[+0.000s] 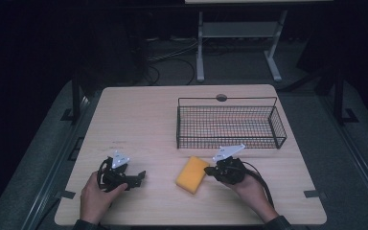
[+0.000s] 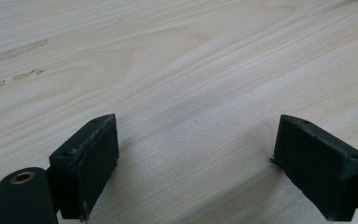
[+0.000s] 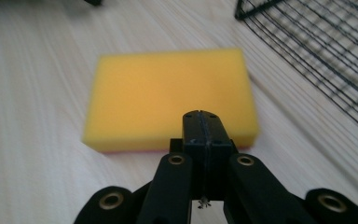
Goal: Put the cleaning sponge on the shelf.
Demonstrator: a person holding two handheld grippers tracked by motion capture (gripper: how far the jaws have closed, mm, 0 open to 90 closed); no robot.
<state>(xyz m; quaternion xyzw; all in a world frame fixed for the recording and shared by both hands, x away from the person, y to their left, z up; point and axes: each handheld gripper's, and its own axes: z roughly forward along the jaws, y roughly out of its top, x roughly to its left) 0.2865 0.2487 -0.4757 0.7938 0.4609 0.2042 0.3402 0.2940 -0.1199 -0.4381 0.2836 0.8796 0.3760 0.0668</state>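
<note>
A yellow sponge point(image 1: 192, 174) lies flat on the wooden table, just in front of a black wire basket point(image 1: 230, 125). My right gripper point(image 1: 211, 169) sits at the sponge's right edge, its jaws pressed together with nothing between them. In the right gripper view the shut jaw tips point(image 3: 201, 123) hover just short of the sponge point(image 3: 168, 95). My left gripper point(image 1: 140, 176) rests at the table's front left, held by a hand. Its jaws stand wide apart over bare wood in the left gripper view point(image 2: 196, 149).
The basket's mesh point(image 3: 326, 42) shows at the upper right of the right gripper view. A round cable hole point(image 1: 221, 97) sits at the table's far edge. A metal stand point(image 1: 239, 43) is on the floor beyond the table.
</note>
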